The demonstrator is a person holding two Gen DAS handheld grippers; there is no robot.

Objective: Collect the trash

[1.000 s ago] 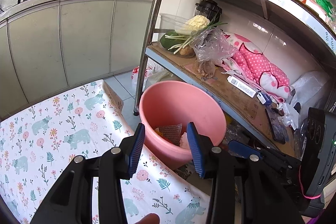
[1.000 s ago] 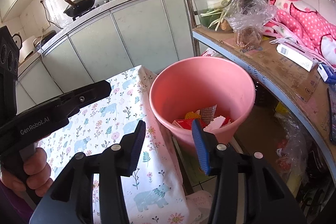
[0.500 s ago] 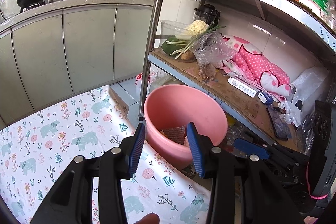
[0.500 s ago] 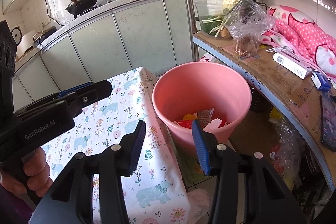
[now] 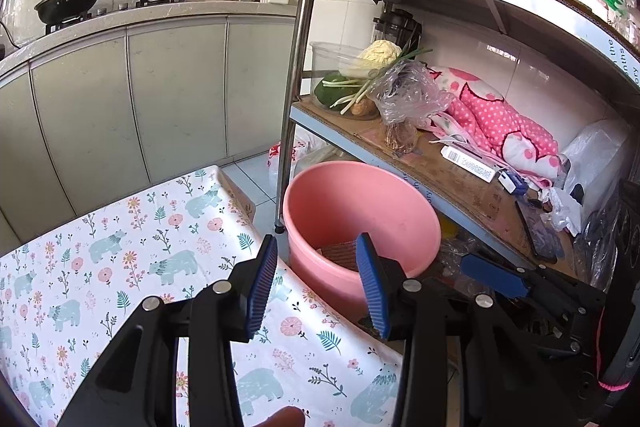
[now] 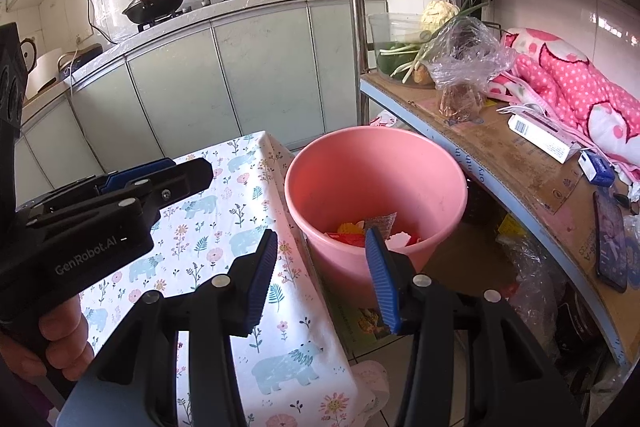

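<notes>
Pink bucket (image 6: pixel 376 163) holds wrappers (image 6: pixel 370 229); tablecloth (image 5: pixel 120 247) beside bucket shows no trash. Left gripper (image 5: pixel 316 279), right gripper (image 6: pixel 322 275) both parted, empty. Task seems near done.

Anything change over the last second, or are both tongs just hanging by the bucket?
Both views have drawn back slightly from the pink bucket. Nothing was grabbed or released: left tongs and right tongs stay open and empty, and the trash stays in the bucket.

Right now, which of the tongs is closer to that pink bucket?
Right, as far as I can tell. The right tongs hang open by the pink bucket rim; the left tongs hover open over the tablecloth edge.
</notes>
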